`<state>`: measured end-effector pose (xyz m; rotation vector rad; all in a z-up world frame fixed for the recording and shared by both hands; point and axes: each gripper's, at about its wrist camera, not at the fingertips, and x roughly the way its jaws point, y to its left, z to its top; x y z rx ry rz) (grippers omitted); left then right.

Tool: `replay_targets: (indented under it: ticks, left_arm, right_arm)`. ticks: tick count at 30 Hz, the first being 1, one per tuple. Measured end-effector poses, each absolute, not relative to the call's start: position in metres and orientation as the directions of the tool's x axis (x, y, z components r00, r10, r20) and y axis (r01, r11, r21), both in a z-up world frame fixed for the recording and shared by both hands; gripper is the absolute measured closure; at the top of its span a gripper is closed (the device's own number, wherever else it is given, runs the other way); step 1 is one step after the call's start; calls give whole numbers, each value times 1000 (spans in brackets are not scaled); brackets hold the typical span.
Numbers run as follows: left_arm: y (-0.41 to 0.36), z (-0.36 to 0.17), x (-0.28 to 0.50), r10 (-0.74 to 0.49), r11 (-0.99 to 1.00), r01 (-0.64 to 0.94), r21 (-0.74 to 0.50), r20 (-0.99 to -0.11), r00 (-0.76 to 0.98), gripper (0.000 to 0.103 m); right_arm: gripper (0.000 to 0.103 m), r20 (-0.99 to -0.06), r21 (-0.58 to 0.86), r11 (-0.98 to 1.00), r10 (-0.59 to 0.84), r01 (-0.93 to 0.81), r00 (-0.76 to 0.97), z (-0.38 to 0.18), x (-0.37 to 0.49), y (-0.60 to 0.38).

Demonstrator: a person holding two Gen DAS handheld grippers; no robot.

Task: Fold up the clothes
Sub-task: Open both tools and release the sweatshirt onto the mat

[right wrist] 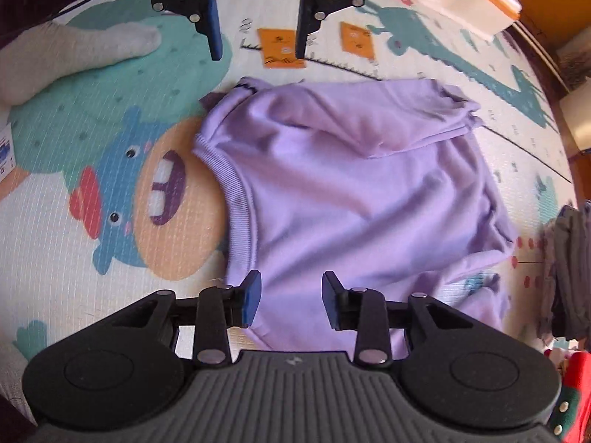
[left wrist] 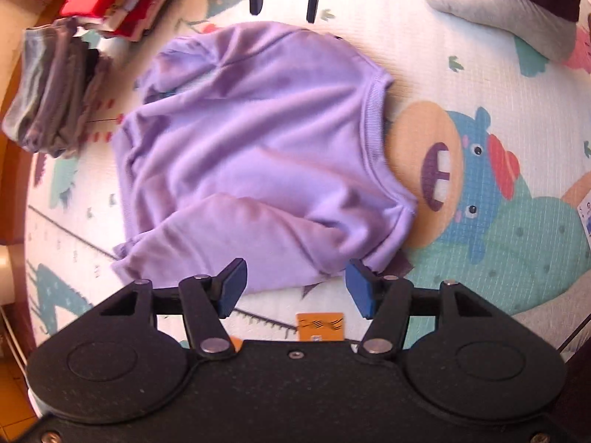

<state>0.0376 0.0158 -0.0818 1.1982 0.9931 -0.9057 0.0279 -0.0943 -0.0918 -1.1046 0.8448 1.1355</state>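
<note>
The left tongs (left wrist: 295, 289) are hanging with their blue-padded fingers spread wide, gripping nothing. The right tongs (right wrist: 290, 301) are facing them from the opposite side, fingers likewise parted (by a somewhat narrower gap) and holding nothing. Each pair is showing at the top of the other's view. A person's foot (left wrist: 506, 18) in a grey sock is resting alongside.

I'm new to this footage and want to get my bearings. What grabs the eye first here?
The lilac sweatshirt spread in the middle of the cartoon play mat, one sleeve folded across it. The left gripper and the right gripper face each other over it from opposite sides, both open and empty. Beside it lie stacks of folded clothes, grey and red.
</note>
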Motion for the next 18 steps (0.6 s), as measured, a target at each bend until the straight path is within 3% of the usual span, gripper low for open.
replay_targets:
  ticks: [6,10,12,18]
  left_arm:
    - [56,-11,56,-54,341,857,387,-902,429,42]
    - [83,4,83,-150,602,748,279,-880,450,42]
    - [94,-2,100,-199,713,675,190,-868,455,41]
    - [102,-50,133,-136,793,582,181,-878,459,41]
  right_arm:
    - [63,-886,-282,197,323,-939,333,-1,80,-129]
    - [52,-850,-174,417,394,-892,349,32,126,-156]
    - [52,-846,-57,537,422,-842,327,30,151,-167]
    - [55,-882,118,685,404,-719,241,-30,196,-169]
